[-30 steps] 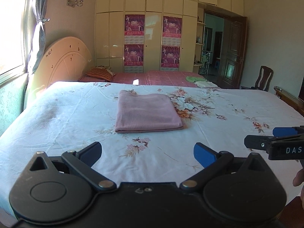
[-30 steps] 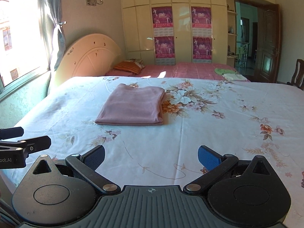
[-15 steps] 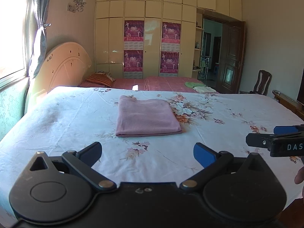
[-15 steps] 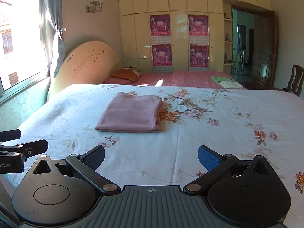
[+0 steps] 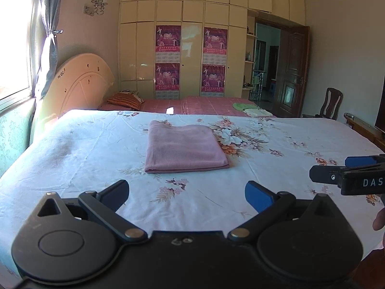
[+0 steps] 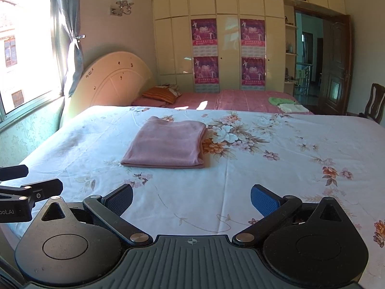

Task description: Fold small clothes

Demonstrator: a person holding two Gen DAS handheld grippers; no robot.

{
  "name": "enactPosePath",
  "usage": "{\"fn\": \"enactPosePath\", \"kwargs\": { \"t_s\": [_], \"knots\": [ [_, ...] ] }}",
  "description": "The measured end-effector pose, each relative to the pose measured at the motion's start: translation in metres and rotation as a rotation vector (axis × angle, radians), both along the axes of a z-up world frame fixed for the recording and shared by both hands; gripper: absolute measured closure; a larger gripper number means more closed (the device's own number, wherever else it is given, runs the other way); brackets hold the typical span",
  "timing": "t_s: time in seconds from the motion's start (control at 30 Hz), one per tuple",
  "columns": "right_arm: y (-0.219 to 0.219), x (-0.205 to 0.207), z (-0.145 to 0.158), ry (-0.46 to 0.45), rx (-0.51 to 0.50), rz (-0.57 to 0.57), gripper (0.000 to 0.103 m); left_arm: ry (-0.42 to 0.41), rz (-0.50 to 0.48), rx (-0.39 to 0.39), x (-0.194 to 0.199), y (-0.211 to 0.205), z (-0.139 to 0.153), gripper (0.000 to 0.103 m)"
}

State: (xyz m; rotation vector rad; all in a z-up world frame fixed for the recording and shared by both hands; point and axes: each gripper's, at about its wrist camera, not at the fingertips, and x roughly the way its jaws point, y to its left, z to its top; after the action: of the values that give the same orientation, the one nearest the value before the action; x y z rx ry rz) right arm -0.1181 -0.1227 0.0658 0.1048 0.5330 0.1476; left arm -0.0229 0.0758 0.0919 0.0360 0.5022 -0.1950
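A pink garment [image 5: 184, 148] [image 6: 166, 143] lies folded into a neat rectangle on the floral bed sheet [image 5: 84, 159] [image 6: 276, 168], near the middle of the bed. My left gripper [image 5: 187, 193] is open and empty, well short of the garment. My right gripper [image 6: 191, 197] is also open and empty, at the same distance back. In the left wrist view the right gripper [image 5: 346, 171] shows at the right edge with a fingertip of the person's hand [image 5: 379, 220] below it. In the right wrist view the left gripper [image 6: 22, 185] shows at the left edge.
A curved headboard [image 5: 81, 84] stands at the left under a window [image 6: 26, 55]. Behind the bed is a second bed with a red cover [image 5: 207, 103], an orange pillow [image 5: 125, 101] and folded green and white cloths [image 5: 250, 109]. A wardrobe [image 5: 192, 48], a door [image 5: 292, 69] and a chair [image 5: 330, 104] lie beyond.
Both grippers have pulled back and tilted upward a little, so the bed and folded garment sit lower in both views. Both stay open and empty. The garment has not moved.
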Motion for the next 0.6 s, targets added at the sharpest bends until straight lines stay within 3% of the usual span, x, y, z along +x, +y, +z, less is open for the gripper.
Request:
{"fn": "enactPosePath", "kwargs": {
  "t_s": [0.6],
  "knots": [
    [-0.0013,-0.0004,-0.0002,-0.005,0.000,0.003,0.000,0.011,-0.005,-0.006,0.0027,-0.0001,-0.0018,0.000]
  ]
}}
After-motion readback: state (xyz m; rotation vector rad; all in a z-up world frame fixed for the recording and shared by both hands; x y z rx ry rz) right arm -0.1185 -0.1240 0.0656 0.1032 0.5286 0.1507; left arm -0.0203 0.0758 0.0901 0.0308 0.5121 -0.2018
